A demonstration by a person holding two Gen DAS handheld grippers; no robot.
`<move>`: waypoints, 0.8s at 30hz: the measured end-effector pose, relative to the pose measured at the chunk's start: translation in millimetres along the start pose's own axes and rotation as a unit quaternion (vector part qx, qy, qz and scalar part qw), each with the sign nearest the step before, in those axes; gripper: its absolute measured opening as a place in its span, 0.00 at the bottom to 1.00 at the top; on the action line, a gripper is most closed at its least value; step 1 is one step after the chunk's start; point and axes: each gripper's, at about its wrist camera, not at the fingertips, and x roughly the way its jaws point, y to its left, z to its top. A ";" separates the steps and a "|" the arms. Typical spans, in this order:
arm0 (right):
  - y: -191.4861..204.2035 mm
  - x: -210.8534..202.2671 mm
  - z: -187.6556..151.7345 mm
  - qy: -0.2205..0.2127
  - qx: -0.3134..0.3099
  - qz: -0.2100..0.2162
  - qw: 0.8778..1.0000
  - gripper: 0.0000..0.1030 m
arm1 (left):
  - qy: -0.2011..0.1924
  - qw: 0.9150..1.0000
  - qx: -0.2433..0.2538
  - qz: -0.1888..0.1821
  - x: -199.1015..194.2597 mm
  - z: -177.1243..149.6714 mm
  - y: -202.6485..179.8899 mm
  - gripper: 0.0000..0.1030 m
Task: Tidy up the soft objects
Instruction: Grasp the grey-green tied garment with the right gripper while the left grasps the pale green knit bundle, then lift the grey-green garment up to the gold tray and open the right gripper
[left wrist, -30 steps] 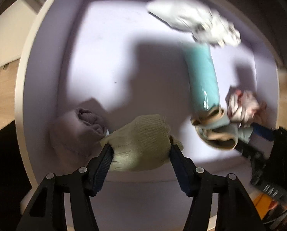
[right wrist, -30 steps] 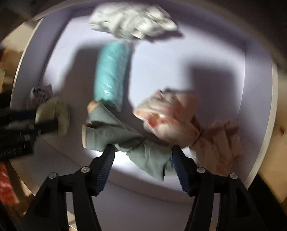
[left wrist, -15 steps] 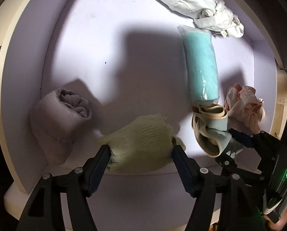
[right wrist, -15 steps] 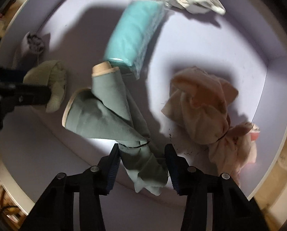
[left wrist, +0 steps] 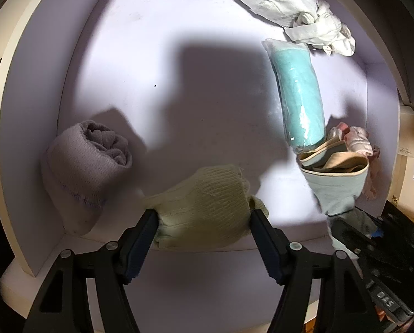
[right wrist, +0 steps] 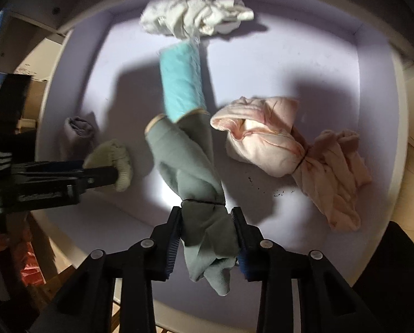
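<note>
**Inspector A:** Taking the lavender tray as reference. State of the left gripper?

**Inspector B:** Its jaws stand apart with the pale yellow knitted bundle between them, both pads against the bundle's sides. The bundle sits at the tray's near edge, just beside the grey rolled cloth in the near left corner.

**Inspector A:** And the right gripper?

**Inspector B:** Pinched tight on the tied tail of the sage-green garment. The pads press on the fabric just below its black tie. The garment's tan-trimmed openings lie toward the tray's middle, touching the end of the teal roll.

**Inspector A:** Remaining contents?

**Inspector B:** The teal roll, in clear wrap, runs from the tray's centre toward its far wall. A crumpled white cloth lies against that far wall, touching the roll's far end. A pink tied bundle rests near the tray's right wall, apart from the green garment.
</note>
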 end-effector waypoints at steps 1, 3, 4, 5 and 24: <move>1.3 -2.9 -1.1 -0.003 0.001 0.003 1.000 0.33 | -0.001 1.000 0.001 -0.001 0.3 -3.8 1.8 0.66; -4.0 -6.3 -3.9 -0.009 0.006 0.011 1.000 0.33 | -0.004 1.000 0.003 -0.005 -0.2 -6.0 3.7 0.62; -7.1 -9.1 -5.7 -0.014 0.012 0.018 1.000 0.33 | -0.005 1.000 0.004 -0.005 -1.4 -9.9 2.9 0.61; -8.6 -12.1 -7.0 -0.017 0.016 0.022 0.999 0.33 | -0.006 1.000 0.005 -0.004 -2.1 -10.0 3.2 0.60; -43.0 -97.6 -43.3 -0.095 0.069 0.142 0.983 0.33 | -0.011 1.000 -0.009 0.002 -20.7 -5.6 19.0 0.58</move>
